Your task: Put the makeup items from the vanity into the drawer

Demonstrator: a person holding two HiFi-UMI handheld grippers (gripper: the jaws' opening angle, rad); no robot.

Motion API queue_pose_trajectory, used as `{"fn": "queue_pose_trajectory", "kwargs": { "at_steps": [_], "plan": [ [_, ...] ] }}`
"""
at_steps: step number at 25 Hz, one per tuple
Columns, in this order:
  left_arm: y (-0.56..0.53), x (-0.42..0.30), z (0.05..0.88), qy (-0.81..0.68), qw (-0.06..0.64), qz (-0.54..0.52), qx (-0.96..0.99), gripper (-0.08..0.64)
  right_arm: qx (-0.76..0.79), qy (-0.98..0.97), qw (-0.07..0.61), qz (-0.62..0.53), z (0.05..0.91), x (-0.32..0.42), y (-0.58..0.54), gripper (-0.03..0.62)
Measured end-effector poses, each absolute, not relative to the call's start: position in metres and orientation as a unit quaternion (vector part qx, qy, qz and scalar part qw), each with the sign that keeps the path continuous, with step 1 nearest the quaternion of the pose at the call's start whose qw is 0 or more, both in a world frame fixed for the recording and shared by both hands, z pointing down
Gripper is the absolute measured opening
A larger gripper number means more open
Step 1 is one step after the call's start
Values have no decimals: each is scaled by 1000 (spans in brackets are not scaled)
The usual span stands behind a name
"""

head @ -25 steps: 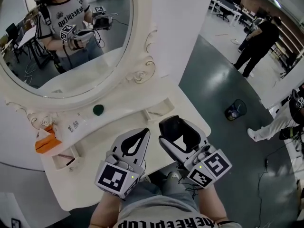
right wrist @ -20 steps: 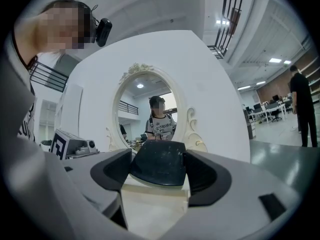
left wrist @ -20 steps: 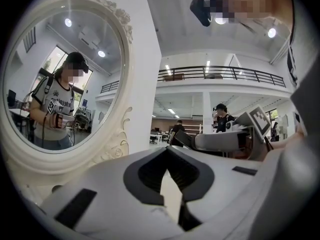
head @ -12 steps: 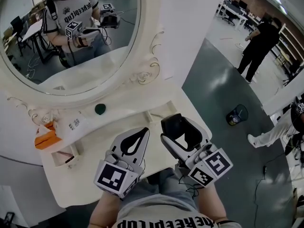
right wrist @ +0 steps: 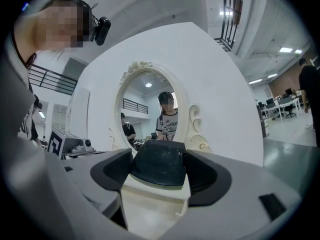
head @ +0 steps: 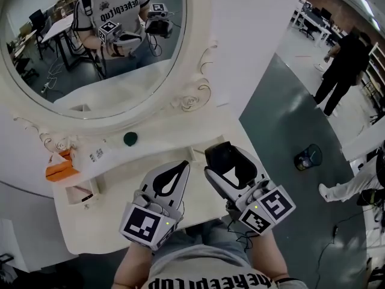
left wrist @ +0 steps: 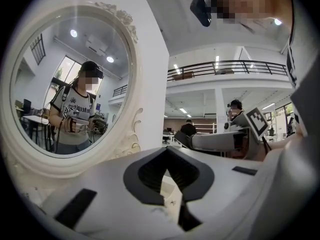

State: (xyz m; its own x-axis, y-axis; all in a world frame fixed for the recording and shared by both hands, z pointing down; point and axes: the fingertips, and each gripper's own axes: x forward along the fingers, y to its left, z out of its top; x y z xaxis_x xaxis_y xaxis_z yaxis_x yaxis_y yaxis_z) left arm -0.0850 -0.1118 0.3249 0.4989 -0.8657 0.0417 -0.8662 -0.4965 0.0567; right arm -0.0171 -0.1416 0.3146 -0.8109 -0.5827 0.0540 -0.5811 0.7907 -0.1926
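On the white vanity top [head: 114, 179] lie a green round item [head: 130, 139], a white tube [head: 96, 155] and an orange item [head: 59, 167] at the far left. My left gripper [head: 183, 164] hovers over the vanity's front part, shut with nothing between its jaws; in the left gripper view the left gripper [left wrist: 169, 156] points toward the mirror. Beside it, my right gripper [head: 221, 151] is shut on a black makeup case [head: 229, 158]. In the right gripper view the black case [right wrist: 159, 164] fills the gap of the right gripper [right wrist: 159, 151].
An oval mirror [head: 90, 35] with a carved white frame rises behind the vanity. A small open drawer [head: 81, 192] sits at the left, another [head: 201, 142] at the right. On the grey floor to the right are a person in black [head: 344, 62] and a dark bag [head: 307, 159].
The head view has tilted a little, so the vanity and mirror sit slightly lower and to the right. Both grippers keep their places, the right still shut on the black case.
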Motion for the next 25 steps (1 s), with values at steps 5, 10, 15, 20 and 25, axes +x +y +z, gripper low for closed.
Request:
{"fn": "queue_pose_trajectory", "kwargs": {
  "at_steps": [5, 10, 15, 20, 25],
  "plan": [
    [-124, -81, 322, -523, 39, 5, 852, 15, -283, 954, 1, -99, 312, -15, -161, 360],
    [-136, -83, 320, -548, 26, 0, 836, 15, -258, 961, -3, -98, 313, -16, -179, 360],
    [-143, -82, 325, -572, 49, 10, 819, 15, -233, 967, -7, -100, 317, -19, -196, 360],
    [-149, -82, 327, -596, 63, 16, 801, 15, -208, 972, -14, -105, 322, -21, -209, 360],
    [-155, -81, 328, -619, 51, 11, 783, 15, -182, 977, -25, -108, 331, -22, -220, 360]
  ]
}}
